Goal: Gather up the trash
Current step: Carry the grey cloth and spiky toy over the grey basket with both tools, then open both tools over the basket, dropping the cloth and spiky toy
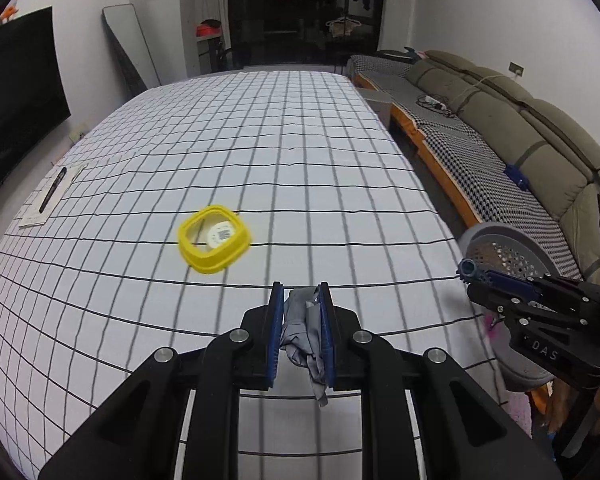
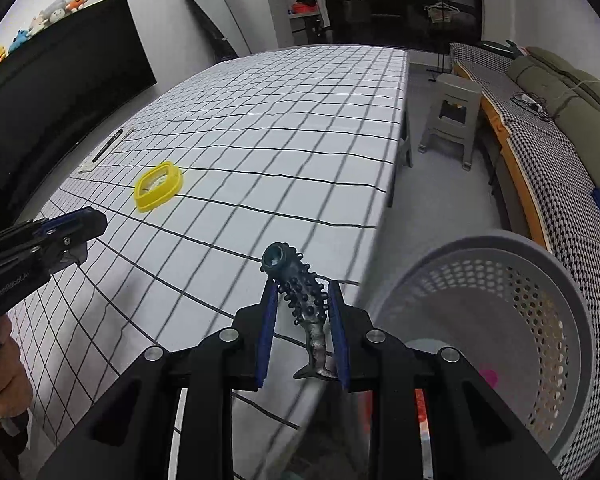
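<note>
Left wrist view | left gripper (image 1: 302,322) clamped on grey wrapper (image 1: 304,336) | right gripper (image 2: 302,320) clamped on knobbly tube (image 2: 300,292) | risk: tube slips, missing grey basket (image 2: 556,280) at right

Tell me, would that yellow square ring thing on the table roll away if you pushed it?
Probably not. The yellow ring lies flat on the checked tablecloth and has squarish sides, so it would likely slide. It looks hollow and thin-walled, so probably light.

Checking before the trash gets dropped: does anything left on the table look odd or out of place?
The yellow square ring lies alone mid-table, tilted, one edge raised off the checked cloth. Nothing looks spilled.
</note>
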Available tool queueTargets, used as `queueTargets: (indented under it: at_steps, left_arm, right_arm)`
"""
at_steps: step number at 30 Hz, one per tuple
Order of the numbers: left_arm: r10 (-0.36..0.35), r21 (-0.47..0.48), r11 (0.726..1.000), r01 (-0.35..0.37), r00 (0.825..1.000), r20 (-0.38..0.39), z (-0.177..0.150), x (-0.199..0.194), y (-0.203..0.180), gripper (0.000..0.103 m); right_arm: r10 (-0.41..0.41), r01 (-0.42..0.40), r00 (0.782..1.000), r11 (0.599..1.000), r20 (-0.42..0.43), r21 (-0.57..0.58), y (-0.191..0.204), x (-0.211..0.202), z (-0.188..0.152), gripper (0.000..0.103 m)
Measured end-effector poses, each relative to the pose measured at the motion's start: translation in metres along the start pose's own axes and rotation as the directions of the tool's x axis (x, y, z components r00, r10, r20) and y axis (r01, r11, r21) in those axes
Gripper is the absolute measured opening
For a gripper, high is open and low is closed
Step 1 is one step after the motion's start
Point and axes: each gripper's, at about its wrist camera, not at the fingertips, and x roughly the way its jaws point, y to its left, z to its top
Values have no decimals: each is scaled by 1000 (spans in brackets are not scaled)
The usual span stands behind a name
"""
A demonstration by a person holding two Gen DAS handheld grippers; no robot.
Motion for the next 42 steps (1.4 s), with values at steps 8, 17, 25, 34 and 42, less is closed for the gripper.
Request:
queueTargets:
  at_steps: [8, 17, 25, 34, 42]
  left_arm:
    - [-109, 85, 990, 108, 994, 1, 2, 1, -93, 17]
    - [-163, 64, 984, 165, 986, -38, -4, 22, -154, 17]
    - [-167, 78, 981, 176, 980, -107, -11, 49, -184, 17]
    - [-159, 88, 981, 172, 978, -135, -14, 62, -198, 21]
    - [-155, 59, 985, 165, 978, -143, -16, 62, -195, 51]
  right_arm:
    - [-96, 93, 995, 989, 21, 111, -78, -36, -37, 25]
    - [-175, 170, 985, 964, 3, 204, -146, -52, -71, 25]
    - [-170, 169, 985, 957, -17, 234, -170, -49, -87, 25]
    - [-167, 164, 986, 953, -9, 256, -184, -50, -87, 26]
    - [-172, 157, 985, 951, 33, 267, -186, -61, -88, 47]
